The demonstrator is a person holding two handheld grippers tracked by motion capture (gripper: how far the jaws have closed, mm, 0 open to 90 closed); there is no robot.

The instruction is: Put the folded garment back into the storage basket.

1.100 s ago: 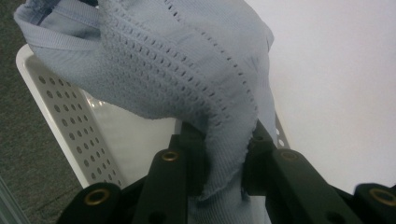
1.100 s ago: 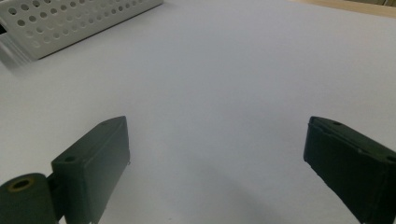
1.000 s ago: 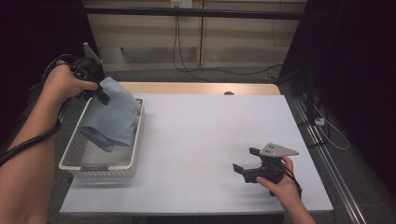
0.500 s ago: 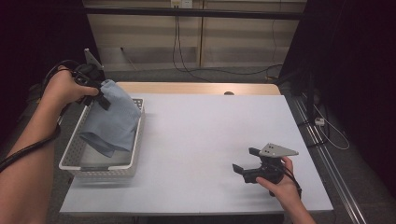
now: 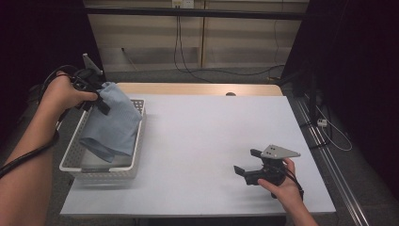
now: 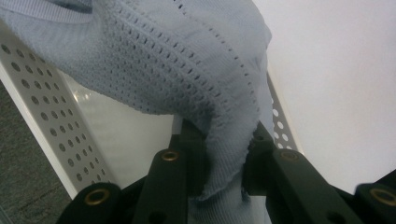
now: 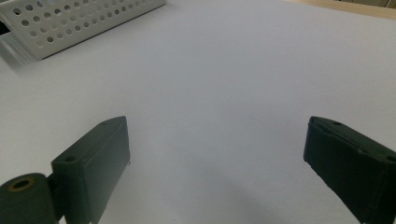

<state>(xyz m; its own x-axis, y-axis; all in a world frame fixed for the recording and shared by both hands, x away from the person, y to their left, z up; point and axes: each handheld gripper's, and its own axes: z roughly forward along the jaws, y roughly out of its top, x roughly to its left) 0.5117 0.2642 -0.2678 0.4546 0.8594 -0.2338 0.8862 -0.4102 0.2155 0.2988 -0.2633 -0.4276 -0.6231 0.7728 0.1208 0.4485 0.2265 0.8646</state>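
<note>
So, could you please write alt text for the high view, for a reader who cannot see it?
A person's left gripper holds a light blue cloth up over a white perforated basket at the left of a white table. The right gripper rests open on the table near the front right.

High view overlooks table (image 5: 197,132); gripper views sit close above it.
</note>
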